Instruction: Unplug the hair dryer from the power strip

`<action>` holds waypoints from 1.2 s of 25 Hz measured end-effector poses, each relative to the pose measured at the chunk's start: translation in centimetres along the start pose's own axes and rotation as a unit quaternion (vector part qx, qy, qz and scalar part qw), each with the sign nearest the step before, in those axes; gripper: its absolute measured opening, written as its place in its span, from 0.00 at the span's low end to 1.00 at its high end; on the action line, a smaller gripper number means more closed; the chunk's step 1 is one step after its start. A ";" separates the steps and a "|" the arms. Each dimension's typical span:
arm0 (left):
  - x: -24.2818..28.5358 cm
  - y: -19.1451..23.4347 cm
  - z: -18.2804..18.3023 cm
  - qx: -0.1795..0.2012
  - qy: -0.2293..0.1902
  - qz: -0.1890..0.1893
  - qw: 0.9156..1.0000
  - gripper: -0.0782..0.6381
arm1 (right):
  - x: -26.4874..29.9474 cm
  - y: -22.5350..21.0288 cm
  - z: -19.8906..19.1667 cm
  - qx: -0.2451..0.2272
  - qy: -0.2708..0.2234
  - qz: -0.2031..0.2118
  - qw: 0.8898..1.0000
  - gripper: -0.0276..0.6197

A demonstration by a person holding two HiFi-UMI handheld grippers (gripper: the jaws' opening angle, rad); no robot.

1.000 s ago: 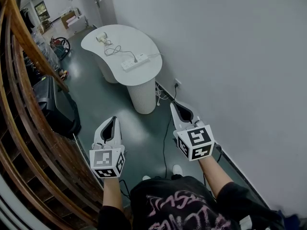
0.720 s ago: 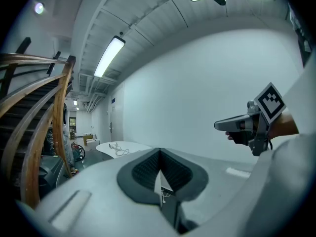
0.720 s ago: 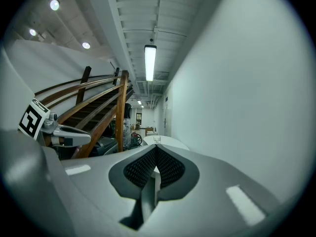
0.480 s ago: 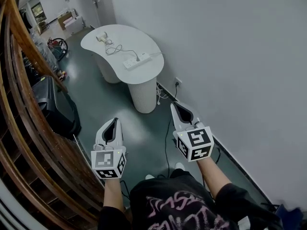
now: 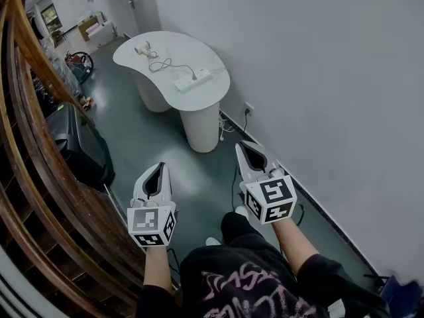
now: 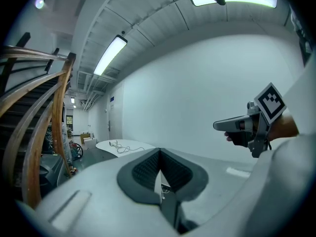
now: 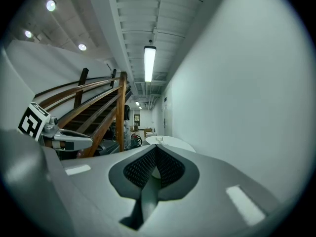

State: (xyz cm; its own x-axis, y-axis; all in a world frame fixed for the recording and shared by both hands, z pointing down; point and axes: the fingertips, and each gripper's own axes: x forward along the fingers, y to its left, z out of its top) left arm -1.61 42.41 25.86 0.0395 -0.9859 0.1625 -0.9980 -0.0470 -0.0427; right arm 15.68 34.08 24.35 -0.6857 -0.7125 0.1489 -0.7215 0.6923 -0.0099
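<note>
White kidney-shaped table [image 5: 173, 44] well ahead carries the pale hair dryer [image 5: 141, 50], its cord [image 5: 167, 63] running to the white power strip [image 5: 193, 79]. Left gripper [image 5: 159, 167] and right gripper [image 5: 242, 145] both have jaws together, holding nothing.

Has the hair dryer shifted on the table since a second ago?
No. The hair dryer still lies at the far end of the table, just as far beyond the power strip as before.

table [image 5: 173, 53]: well ahead of left gripper [image 5: 158, 171] and right gripper [image 5: 246, 150]
hair dryer [image 5: 141, 50]: on table, far end
power strip [image 5: 193, 79]: on table, near end
railing [image 5: 46, 177]: left of left gripper
wall [image 5: 318, 78]: right of right gripper
</note>
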 end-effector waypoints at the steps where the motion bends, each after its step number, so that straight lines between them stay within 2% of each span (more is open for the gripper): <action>1: -0.1 0.2 -0.1 -0.001 0.000 0.000 1.000 0.11 | 0.1 0.2 -0.1 -0.001 0.000 0.001 1.000 0.06; 17: 0.1 0.3 0.5 0.024 -0.004 -0.017 1.000 0.11 | 0.2 0.5 0.6 0.008 -0.015 -0.009 1.000 0.06; 30: 1.6 0.3 0.3 0.043 0.000 -0.012 0.999 0.11 | 2.3 0.4 0.5 0.009 -0.024 0.019 0.999 0.06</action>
State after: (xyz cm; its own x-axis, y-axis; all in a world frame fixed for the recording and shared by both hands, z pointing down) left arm -1.80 40.72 25.80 0.0636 -0.9844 0.1643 -0.9887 -0.0846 -0.1238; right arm 13.76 32.64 24.16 -0.7163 -0.6906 0.1000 -0.6961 0.7173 -0.0320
